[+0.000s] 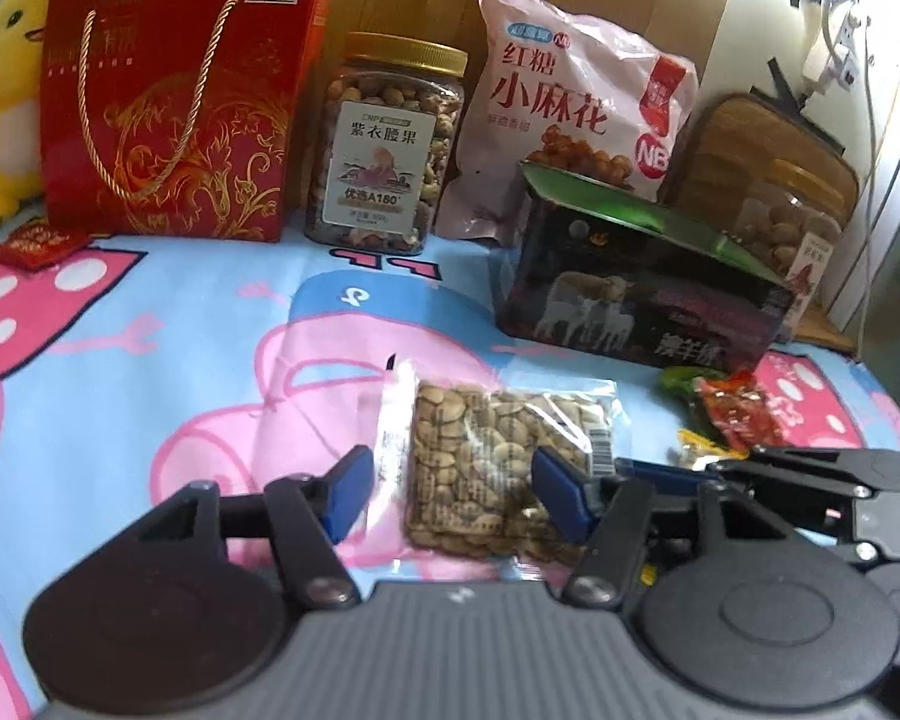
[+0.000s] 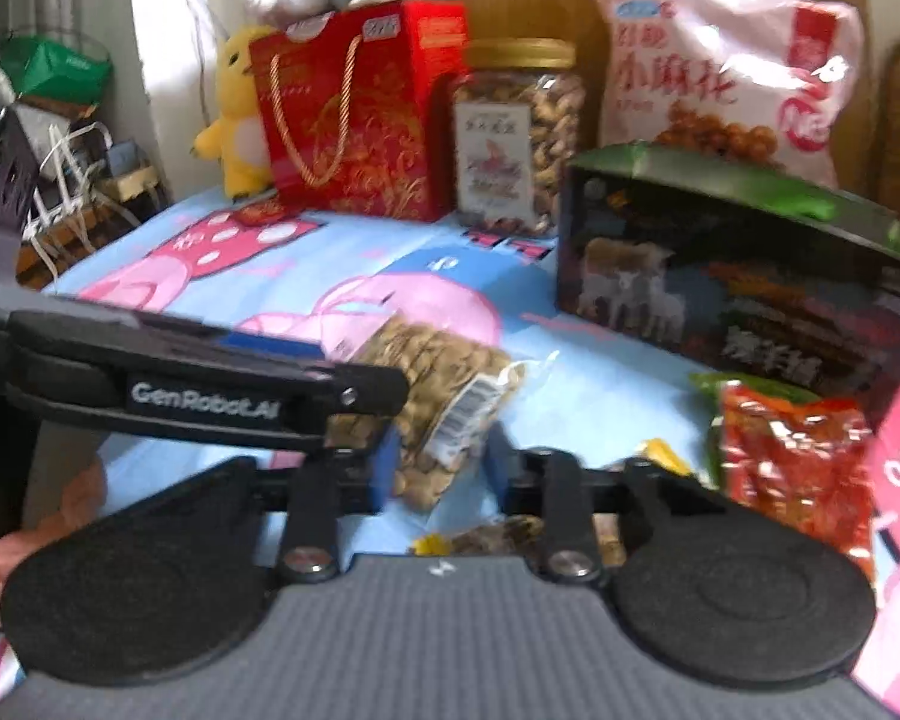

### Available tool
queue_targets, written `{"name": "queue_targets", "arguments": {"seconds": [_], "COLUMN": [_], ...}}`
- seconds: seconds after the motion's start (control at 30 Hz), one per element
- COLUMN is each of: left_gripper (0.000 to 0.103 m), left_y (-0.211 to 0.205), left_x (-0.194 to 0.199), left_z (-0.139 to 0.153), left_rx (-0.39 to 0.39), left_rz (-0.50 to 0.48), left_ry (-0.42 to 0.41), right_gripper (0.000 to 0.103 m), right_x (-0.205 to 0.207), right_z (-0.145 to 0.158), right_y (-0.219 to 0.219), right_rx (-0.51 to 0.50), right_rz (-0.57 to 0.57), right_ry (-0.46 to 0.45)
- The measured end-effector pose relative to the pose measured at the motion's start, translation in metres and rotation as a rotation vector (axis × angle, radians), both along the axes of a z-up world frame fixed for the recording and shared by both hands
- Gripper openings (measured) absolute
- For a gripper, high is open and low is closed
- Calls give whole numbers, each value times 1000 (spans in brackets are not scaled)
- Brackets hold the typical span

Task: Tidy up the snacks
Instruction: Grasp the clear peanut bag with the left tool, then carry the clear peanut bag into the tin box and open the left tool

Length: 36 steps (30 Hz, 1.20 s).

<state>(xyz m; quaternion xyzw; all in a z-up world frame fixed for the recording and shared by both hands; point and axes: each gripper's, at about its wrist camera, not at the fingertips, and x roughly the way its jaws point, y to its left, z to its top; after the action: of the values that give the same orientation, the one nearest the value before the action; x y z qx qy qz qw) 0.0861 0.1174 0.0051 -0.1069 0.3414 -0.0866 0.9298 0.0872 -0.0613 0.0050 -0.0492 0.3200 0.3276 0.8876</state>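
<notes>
progress: back row looks arranged. red gift box (image 1: pixel 174 102), nut jar (image 1: pixel 384 144) and pink twist-snack bag (image 1: pixel 570 96) stand upright side by side against the wooden board. dark lamb-print box (image 1: pixel 642 288) sits in front of the pink bag, apart from the row. still loose on the cartoon sheet (image 1: pixel 150 330): clear bean packet (image 1: pixel 498 468), red chili packet (image 2: pixel 792 450), and some small wrapped pieces near the right unit, too blurred to name. judgement: roughly midway, small packets left to place.

left hand-held gripper (image 1: pixel 450 489): jaws apart, bean packet lies flat between the blue pads, the right pad (image 1: pixel 561 492) over the packet's edge, the left pad just beside the white strip. no clamp yet.

right hand-held gripper (image 2: pixel 438 468): jaws apart, nothing held. view is motion-blurred. the near end of the bean packet shows between its fingers; chili packet lies to its right, near but apart. left unit's arm crosses this view.
</notes>
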Motion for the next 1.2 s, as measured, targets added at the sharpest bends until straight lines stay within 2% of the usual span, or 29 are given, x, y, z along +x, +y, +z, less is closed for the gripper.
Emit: {"name": "queue_targets", "arguments": {"seconds": [0.03, 0.17, 0.23, 0.33, 0.57, 0.67, 0.77, 0.87, 0.93, 1.07, 1.2], "left_gripper": [50, 50, 50, 50, 50, 57, 61, 65, 65, 71, 71], "left_y": [-1, -9, -11, -23, -67, -77, -70, -42, -21, 0, -11], "left_x": [-3, -16, -21, -29, -36, -40, -41, -46, -45, -33, -25], "left_z": [3, 9, 7, 8, 7, 7, 13, 29, 35, 31, 19], "left_rx": [-28, -78, -129, -154, -113, -78, -80, -114, -155, -248, -282], "left_rz": [-21, -46, -70, -116, -228, -249, -256, -207, -172, -170, -235], "left_ry": [-7, 1, 18, 28, 16, 8, 2, -52, -61, -9, 48], "right_gripper": [24, 22, 22, 23, 23, 26, 33, 38, 42, 47, 50], "right_x": [-2, -22, -34, -52, -67, -68, -65, -63, -64, -61, -59], "right_z": [3, 14, 18, 18, 18, 13, 9, 13, 16, 17, 10], "right_y": [-2, -12, -19, -35, -78, -88, -97, -107, -112, -118, -112], "right_rx": [9, 25, 22, 21, 27, 28, 45, 102, 135, 171, 143], "right_rz": [-1, -12, -16, -35, -138, -164, -185, -186, -187, -192, -151], "right_ry": [-4, -52, -77, -101, -91, -62, -17, 28, 44, 73, 121]}}
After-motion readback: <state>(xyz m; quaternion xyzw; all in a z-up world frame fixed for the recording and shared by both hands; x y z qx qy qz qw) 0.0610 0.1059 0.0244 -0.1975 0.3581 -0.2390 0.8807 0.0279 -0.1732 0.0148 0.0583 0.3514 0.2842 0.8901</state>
